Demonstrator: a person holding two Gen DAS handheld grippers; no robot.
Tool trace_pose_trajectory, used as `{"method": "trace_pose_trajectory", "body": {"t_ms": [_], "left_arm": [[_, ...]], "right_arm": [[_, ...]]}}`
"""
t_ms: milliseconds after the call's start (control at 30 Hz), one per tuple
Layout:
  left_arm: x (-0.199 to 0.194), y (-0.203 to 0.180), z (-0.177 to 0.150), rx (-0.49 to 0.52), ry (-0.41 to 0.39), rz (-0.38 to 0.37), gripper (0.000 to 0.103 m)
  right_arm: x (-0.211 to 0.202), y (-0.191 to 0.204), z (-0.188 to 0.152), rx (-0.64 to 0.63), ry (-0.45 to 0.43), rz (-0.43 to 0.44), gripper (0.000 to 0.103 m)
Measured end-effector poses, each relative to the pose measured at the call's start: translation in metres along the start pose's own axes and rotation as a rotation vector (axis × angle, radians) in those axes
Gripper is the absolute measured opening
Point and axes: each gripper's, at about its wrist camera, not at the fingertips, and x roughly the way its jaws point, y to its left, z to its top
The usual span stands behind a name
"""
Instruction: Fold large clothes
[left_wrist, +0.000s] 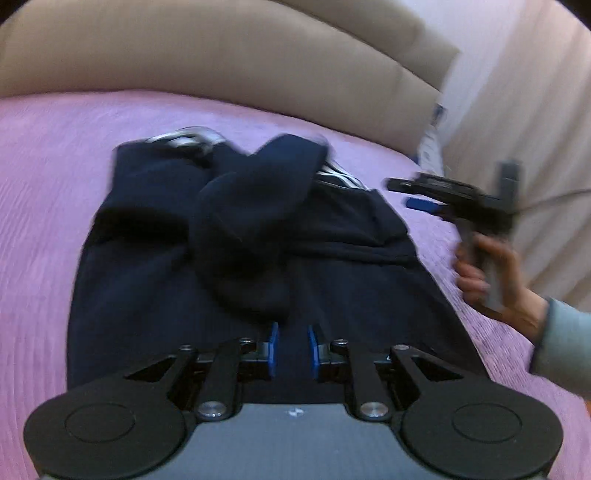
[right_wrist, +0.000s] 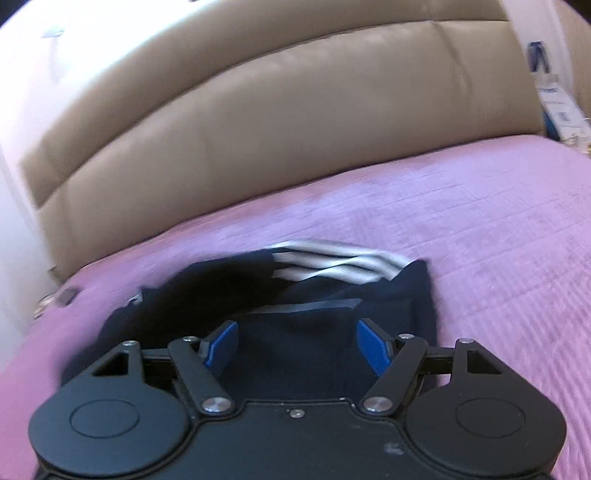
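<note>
A navy garment (left_wrist: 236, 258) with white stripes (right_wrist: 332, 266) lies on the pink bedspread (left_wrist: 44, 184). One sleeve (left_wrist: 251, 206) is thrown across its middle, ending just ahead of my left gripper (left_wrist: 293, 350). That gripper hovers low over the near hem, its blue pads (left_wrist: 273, 347) a narrow gap apart, with only the cloth below showing between them. My right gripper (right_wrist: 297, 347) stands wide open above the garment's (right_wrist: 295, 354) right part, nothing between its pads (right_wrist: 373, 349). The left wrist view shows it (left_wrist: 417, 195) in a hand (left_wrist: 491, 273) off the garment's right edge.
A beige padded headboard (right_wrist: 295, 110) runs along the far side of the bed. White and blue boxes (right_wrist: 557, 107) stand beside the bed at the far right. A pale wall or curtain (left_wrist: 535, 110) rises on the right. The bedspread (right_wrist: 498, 240) spreads wide around the garment.
</note>
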Motion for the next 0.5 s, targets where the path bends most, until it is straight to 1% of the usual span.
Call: {"method": "trace_pose_trajectory", "body": {"t_ms": [33,100,167,200,267,300,333,367,400,500], "left_arm": [[-0.002,0.004,-0.001,-0.032,-0.032,0.01,0.018],[0.0,0.019,0.008,-0.13,-0.104,0.023,0.018],[0.01,0.025,0.025,-0.199,-0.148,0.036,0.018],[0.01,0.029,0.031,-0.227,-0.17,0.045,0.018],[0.01,0.028,0.041,-0.257,-0.203,0.029,0.018],[0.01,0.023,0.046,-0.258,-0.208,0.014,0.018],[0.01,0.019,0.045,-0.248,-0.207,0.002,0.018],[0.009,0.015,0.047,-0.225,-0.202,-0.002,0.02],[0.01,0.012,0.047,-0.204,-0.193,0.003,0.021],[0.012,0.009,0.046,-0.166,-0.154,0.025,0.021]], "right_arm": [[-0.003,0.01,-0.001,-0.001,0.026,0.027,0.086],[-0.006,0.031,-0.001,0.008,0.068,0.096,0.087],[-0.002,0.049,0.0,0.05,0.116,0.148,0.088],[0.003,0.054,-0.001,0.092,0.137,0.162,0.091],[0.023,0.053,-0.004,0.247,0.201,0.175,0.096],[0.034,0.05,-0.007,0.32,0.236,0.18,0.096],[0.048,0.046,-0.013,0.418,0.276,0.188,0.096],[0.06,0.041,-0.018,0.504,0.293,0.196,0.096],[0.066,0.038,-0.023,0.576,0.297,0.221,0.097],[0.092,0.037,-0.038,0.771,0.321,0.358,0.097]]}}
